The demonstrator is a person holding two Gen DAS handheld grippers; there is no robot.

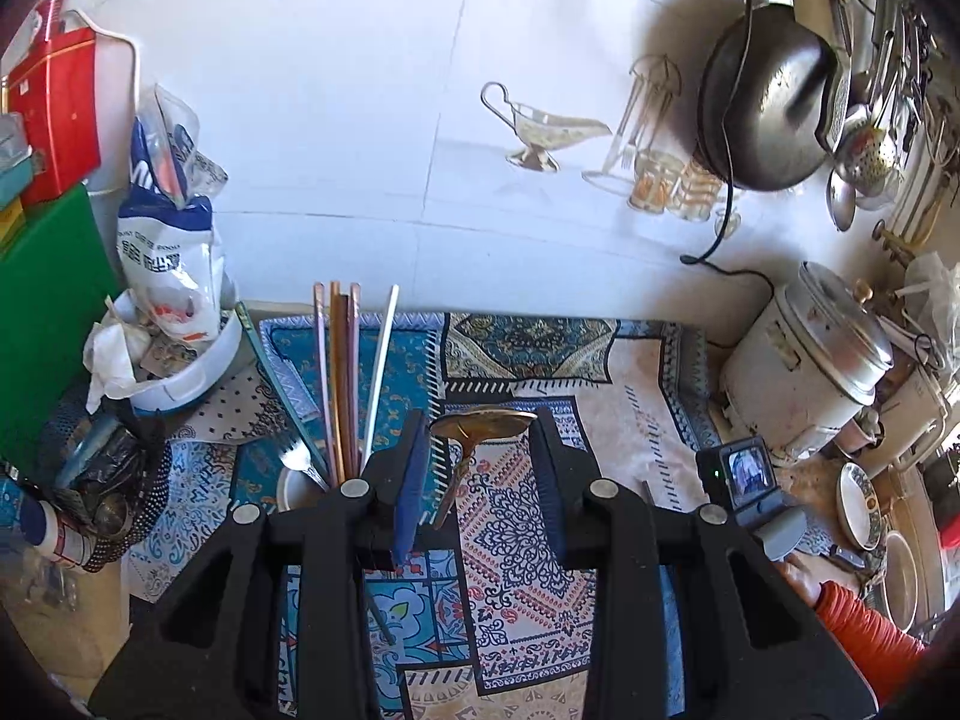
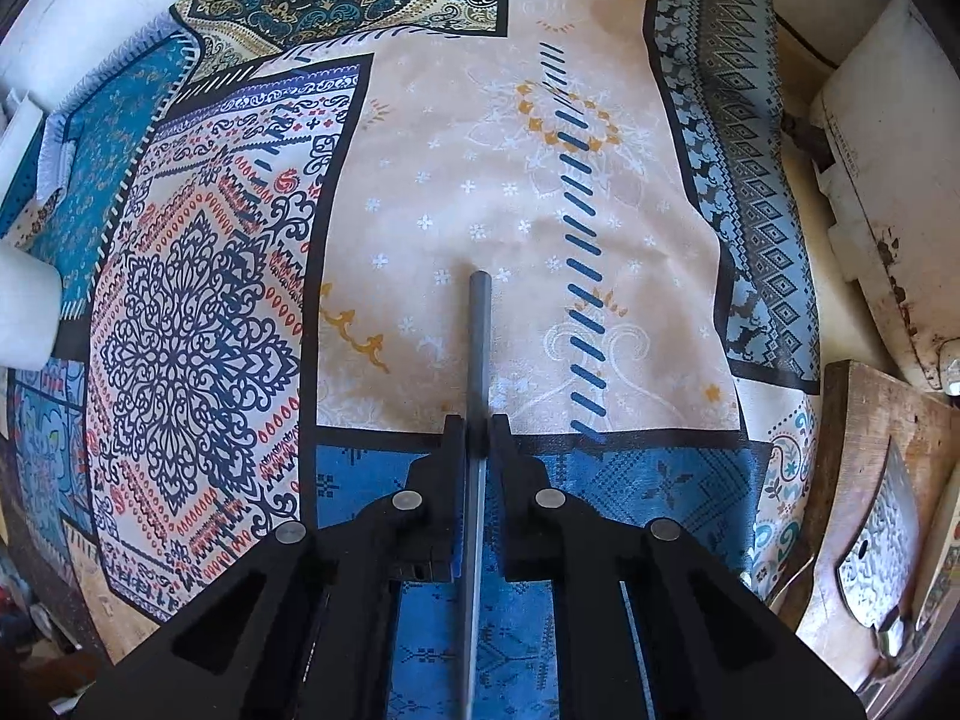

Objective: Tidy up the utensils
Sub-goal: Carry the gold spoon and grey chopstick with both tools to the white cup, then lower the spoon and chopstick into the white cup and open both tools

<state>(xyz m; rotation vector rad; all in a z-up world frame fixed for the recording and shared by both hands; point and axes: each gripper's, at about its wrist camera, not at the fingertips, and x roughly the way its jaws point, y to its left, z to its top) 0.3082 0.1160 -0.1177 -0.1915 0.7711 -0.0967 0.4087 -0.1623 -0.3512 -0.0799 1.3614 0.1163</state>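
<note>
In the left wrist view my left gripper [image 1: 480, 432] is open, its fingers wide apart. A brass spoon [image 1: 480, 427] hangs between them, bowl up, touching neither pad as far as I can tell. Left of it a white cup [image 1: 294, 489] holds several chopsticks [image 1: 339, 372] and a fork [image 1: 300, 459]. In the right wrist view my right gripper [image 2: 478, 429] is shut on a grey chopstick [image 2: 478, 348], which points forward over the patterned cloth [image 2: 480, 180]. The right gripper also shows in the left wrist view [image 1: 750, 492].
A rice cooker [image 1: 804, 366], a hanging wok [image 1: 768, 96], ladles and plates [image 1: 858, 504] crowd the right. A white tub [image 1: 180, 360] with bags and a green board [image 1: 42, 312] stand left. A cleaver [image 2: 882, 546] lies on a wooden board [image 2: 864, 420] at right.
</note>
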